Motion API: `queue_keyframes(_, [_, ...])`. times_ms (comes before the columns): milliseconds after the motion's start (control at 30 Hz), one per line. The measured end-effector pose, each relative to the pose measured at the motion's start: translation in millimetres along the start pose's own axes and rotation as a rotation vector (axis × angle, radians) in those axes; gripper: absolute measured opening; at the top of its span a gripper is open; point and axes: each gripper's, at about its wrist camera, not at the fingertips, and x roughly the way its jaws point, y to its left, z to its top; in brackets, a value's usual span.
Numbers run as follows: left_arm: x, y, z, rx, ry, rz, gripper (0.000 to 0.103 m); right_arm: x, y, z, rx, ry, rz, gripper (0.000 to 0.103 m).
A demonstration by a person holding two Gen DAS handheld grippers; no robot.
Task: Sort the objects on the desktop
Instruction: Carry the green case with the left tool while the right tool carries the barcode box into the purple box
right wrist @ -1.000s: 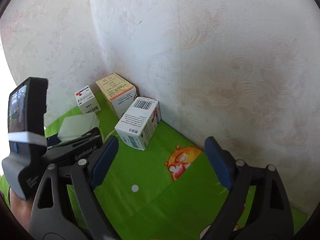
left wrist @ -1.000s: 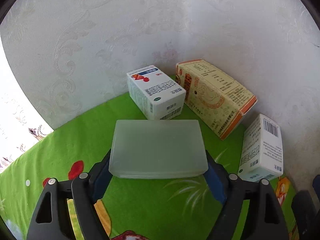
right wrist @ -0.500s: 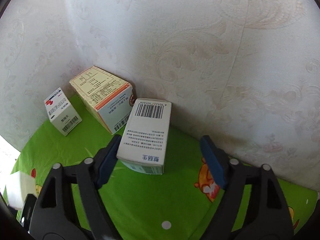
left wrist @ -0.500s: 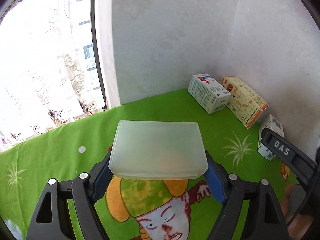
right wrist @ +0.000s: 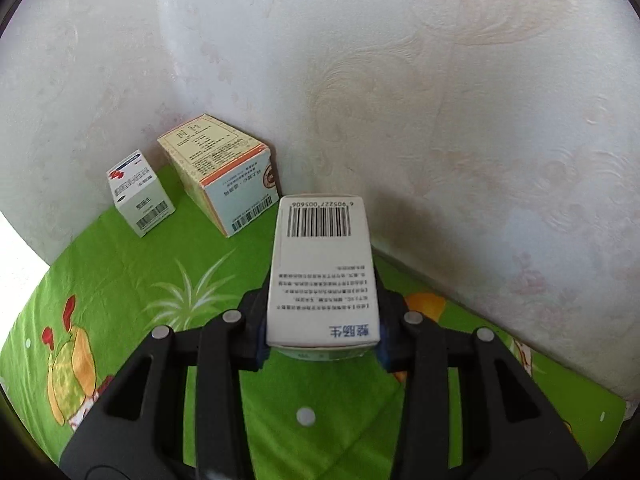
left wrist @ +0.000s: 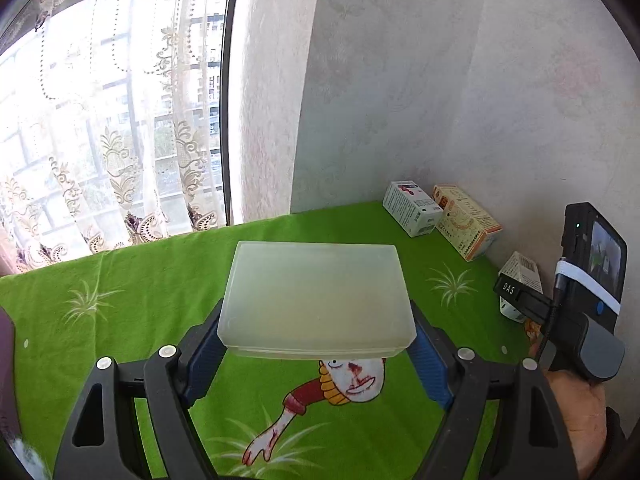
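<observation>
My left gripper (left wrist: 316, 354) is shut on a frosted translucent plastic box (left wrist: 316, 300), held flat above the green cartoon-print cloth (left wrist: 120, 288). My right gripper (right wrist: 320, 344) is shut on a white medicine box with a barcode (right wrist: 322, 272), close to the wall. In the left wrist view that same white box (left wrist: 520, 270) shows partly behind the right gripper's body at the right edge. In the corner stand a small white box with a red mark (right wrist: 140, 194) and a larger tan and orange box (right wrist: 224, 174), also seen from the left as the white box (left wrist: 412, 208) and the tan box (left wrist: 466, 222).
Patterned wallpaper walls (right wrist: 440, 120) meet in the corner behind the boxes. A window with a lace curtain (left wrist: 100, 120) fills the left. A person's hand (left wrist: 576, 412) holds the right gripper, which carries a phone-like screen (left wrist: 600, 260).
My left gripper pulled back and turned left with the plastic box, away from the corner. My right gripper moved in on the barcode box and shut on it.
</observation>
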Motion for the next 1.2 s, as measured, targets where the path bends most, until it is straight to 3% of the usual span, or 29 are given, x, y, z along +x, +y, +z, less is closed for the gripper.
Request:
queue_keyframes(233, [-64.6, 9.5, -20.9, -0.039, -0.068, 0.045, 0.082, -74.7, -11.6, -34.0, -0.079, -0.039, 0.127, 0.042])
queue_keyframes(367, [-109.1, 22.7, -31.5, -0.074, -0.117, 0.106, 0.082, -121.3, 9.2, -47.8, -0.143, -0.068, 0.23, 0.042])
queue_keyframes(533, [-175.2, 56.6, -45.3, -0.135, -0.195, 0.204, 0.082, -170.7, 52.8, -56.7, -0.244, -0.094, 0.385, 0.042])
queue_keyframes(767, [-249.3, 132.4, -61.7, -0.246, -0.267, 0.333, 0.082, -246.0, 143.8, -106.5, -0.448, -0.148, 0.597, 0.042])
queue_keyframes(933, [-273.1, 192.9, -74.7, -0.326, -0.28, 0.421, 0.082, -293.9, 203.2, -143.8, -0.596, -0.162, 0.699, 0.042])
queue_keyframes(1200, [-288.5, 259.3, -86.4, -0.411, -0.276, 0.486, 0.082, -319.2, 274.7, -199.6, -0.789, -0.133, 0.826, 0.042])
